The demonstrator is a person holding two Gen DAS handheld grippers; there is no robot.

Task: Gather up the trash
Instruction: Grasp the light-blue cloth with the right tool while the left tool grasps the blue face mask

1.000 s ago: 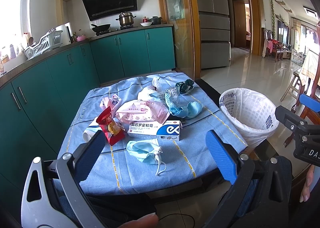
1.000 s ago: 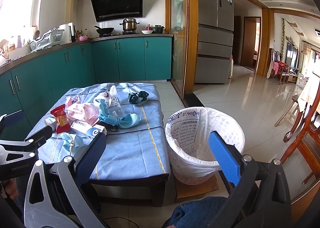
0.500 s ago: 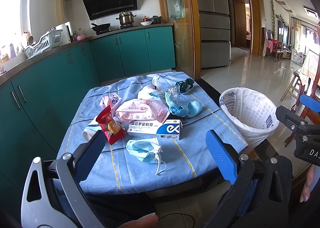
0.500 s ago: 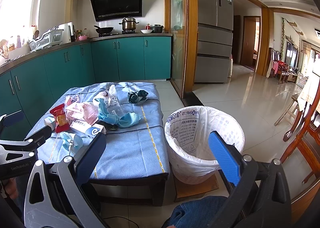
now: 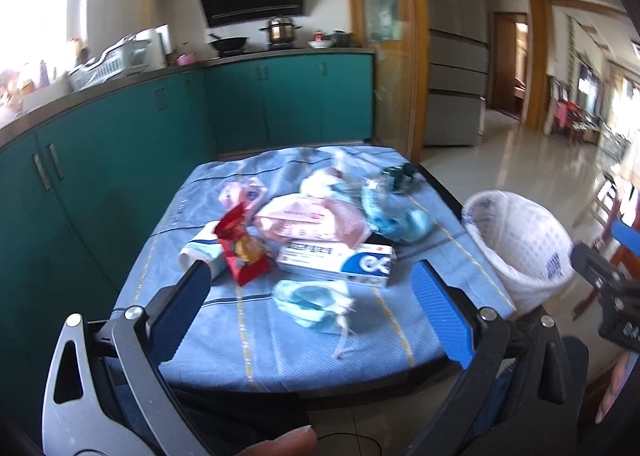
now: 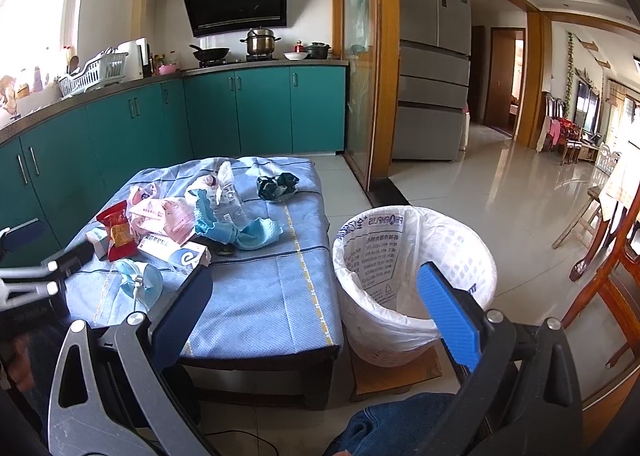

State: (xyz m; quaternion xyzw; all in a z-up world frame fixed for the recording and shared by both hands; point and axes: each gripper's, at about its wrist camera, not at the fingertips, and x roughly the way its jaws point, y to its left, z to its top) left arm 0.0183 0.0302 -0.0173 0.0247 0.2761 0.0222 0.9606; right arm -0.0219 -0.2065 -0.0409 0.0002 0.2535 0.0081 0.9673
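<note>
Now we hold the left gripper [image 5: 312, 308] wide open and empty, aimed at the face mask [image 5: 312, 304] nearest us on the table [image 6: 260, 296]; the right gripper [image 6: 316, 308], open too, waits by the bin [image 6: 412, 284] beside the table.

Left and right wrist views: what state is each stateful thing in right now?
left hand-held gripper: open, empty
right hand-held gripper: open, empty
waste basket: upright beside the table, bag-lined, no trash visible inside
face mask: crumpled, on the cloth
medicine box: lying flat, looks closed
red snack packet: opened, crumpled
pot: lidded, on the stove
</note>
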